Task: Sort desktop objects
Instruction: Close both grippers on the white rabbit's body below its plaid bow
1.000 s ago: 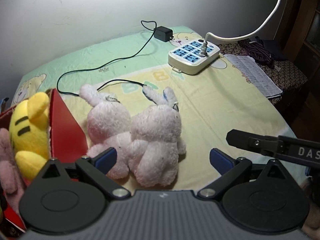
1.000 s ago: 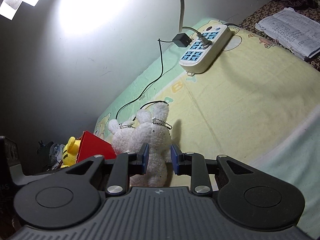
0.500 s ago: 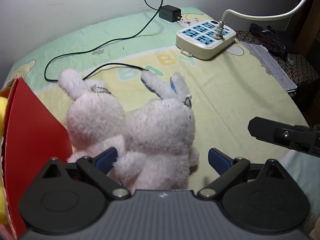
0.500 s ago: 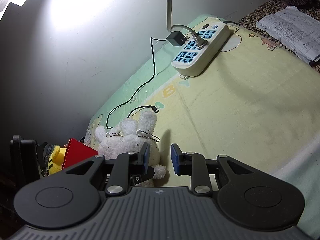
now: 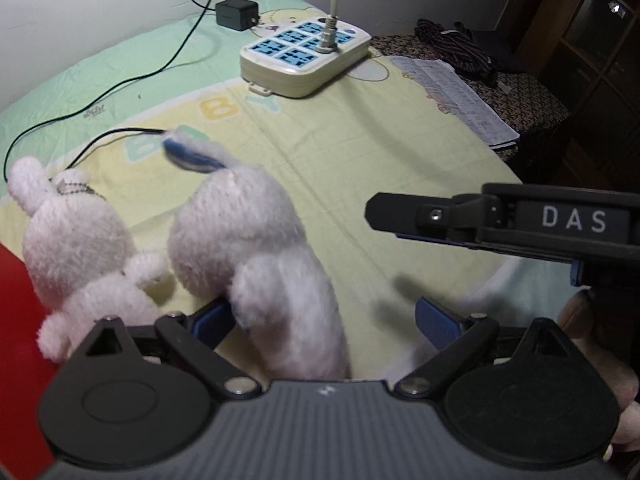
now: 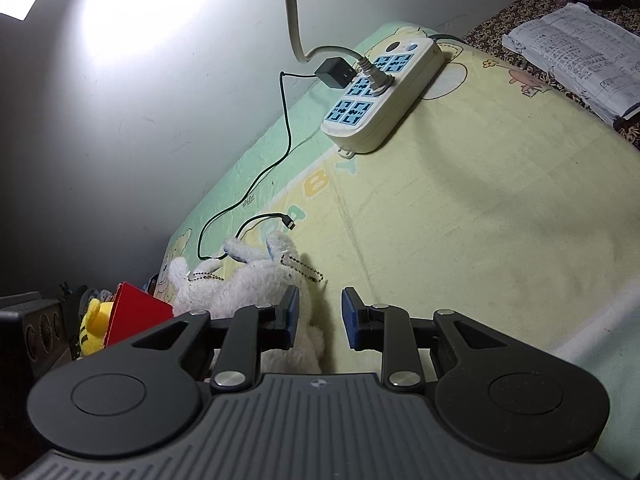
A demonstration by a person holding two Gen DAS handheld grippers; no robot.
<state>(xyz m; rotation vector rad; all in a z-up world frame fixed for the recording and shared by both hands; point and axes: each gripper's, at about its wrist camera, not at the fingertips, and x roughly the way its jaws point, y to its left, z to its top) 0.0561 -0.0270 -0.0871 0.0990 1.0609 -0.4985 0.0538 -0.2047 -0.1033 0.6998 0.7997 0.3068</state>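
Note:
Two pinkish-white plush rabbits lie side by side on the yellow-green baby mat (image 5: 400, 168). The right rabbit (image 5: 248, 232) reaches in between the fingers of my left gripper (image 5: 324, 320), which is open wide; its left pad (image 5: 212, 318) touches the rabbit's flank. The left rabbit (image 5: 76, 240) lies beside a red box (image 5: 12, 300). My right gripper (image 6: 320, 314) hovers just right of the rabbits (image 6: 248, 280), open by a narrow gap with nothing between the pads. From the left wrist view it shows side-on (image 5: 500, 220).
A cream power strip (image 5: 304, 56) with a white plug sits at the back, a black charger (image 5: 236, 14) and its cable beside it. Papers (image 5: 460, 96) lie off the mat's right edge. A yellow plush (image 6: 92, 320) sits inside the red box (image 6: 136, 312).
My left gripper has moved forward and low, so the right rabbit now sits between its open fingers. The right gripper has drifted slightly, its gap unchanged.

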